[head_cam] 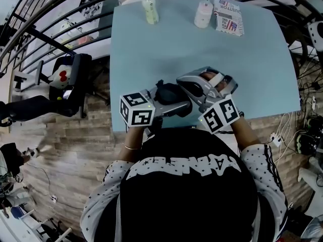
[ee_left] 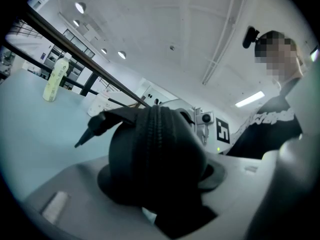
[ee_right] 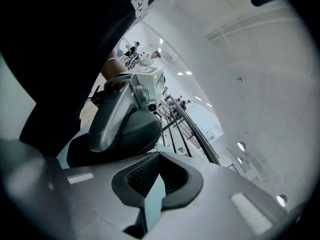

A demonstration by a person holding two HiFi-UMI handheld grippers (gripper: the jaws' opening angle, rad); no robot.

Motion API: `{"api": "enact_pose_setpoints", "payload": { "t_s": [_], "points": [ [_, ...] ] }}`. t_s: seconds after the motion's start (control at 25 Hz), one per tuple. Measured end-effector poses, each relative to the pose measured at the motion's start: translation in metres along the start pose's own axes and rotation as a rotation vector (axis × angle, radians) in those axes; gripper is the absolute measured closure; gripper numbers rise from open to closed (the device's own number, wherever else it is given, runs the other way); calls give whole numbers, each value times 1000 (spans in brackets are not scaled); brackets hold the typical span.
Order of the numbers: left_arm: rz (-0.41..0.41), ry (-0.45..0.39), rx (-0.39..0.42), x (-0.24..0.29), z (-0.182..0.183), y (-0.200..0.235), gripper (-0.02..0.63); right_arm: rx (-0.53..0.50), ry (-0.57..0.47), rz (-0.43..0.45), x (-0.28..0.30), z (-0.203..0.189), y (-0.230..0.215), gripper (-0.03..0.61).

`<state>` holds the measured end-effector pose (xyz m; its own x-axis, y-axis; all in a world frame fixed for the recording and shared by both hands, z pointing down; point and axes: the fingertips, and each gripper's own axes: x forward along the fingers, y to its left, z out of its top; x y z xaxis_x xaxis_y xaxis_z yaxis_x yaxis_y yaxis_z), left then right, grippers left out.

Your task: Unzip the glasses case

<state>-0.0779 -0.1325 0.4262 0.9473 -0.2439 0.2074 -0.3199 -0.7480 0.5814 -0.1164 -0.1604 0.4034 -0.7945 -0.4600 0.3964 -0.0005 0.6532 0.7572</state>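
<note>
The black glasses case [head_cam: 171, 97] hangs just above the near edge of the light blue table [head_cam: 202, 44]. My left gripper [head_cam: 169, 104] is shut on it. In the left gripper view the case [ee_left: 155, 154] fills the space between the jaws, its zipper running up the middle. The pull tab [ee_left: 92, 126] sticks out free to the left. My right gripper [head_cam: 187, 82] sits just right of the case, shut with nothing in it. In the right gripper view its pads [ee_right: 150, 176] nearly meet, and the left gripper [ee_right: 122, 124] shows beyond them.
At the table's far edge stand a pale green bottle [head_cam: 150, 10], a white bottle [head_cam: 204, 14] and a printed packet [head_cam: 228, 17]. A black seat [head_cam: 70, 84] stands on the floor to the left. Cables [head_cam: 303, 130] lie to the right.
</note>
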Motion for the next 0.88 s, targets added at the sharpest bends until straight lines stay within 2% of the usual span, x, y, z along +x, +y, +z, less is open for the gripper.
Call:
{"api": "enact_pose_setpoints", "payload": {
  "t_s": [0.48, 0.88],
  "points": [
    [-8, 64, 32, 4, -11, 0, 614, -60, -2, 12, 2, 4, 2, 574],
    [34, 192, 120, 11, -29, 4, 614, -151, 13, 47, 2, 3, 9, 574]
  ]
}}
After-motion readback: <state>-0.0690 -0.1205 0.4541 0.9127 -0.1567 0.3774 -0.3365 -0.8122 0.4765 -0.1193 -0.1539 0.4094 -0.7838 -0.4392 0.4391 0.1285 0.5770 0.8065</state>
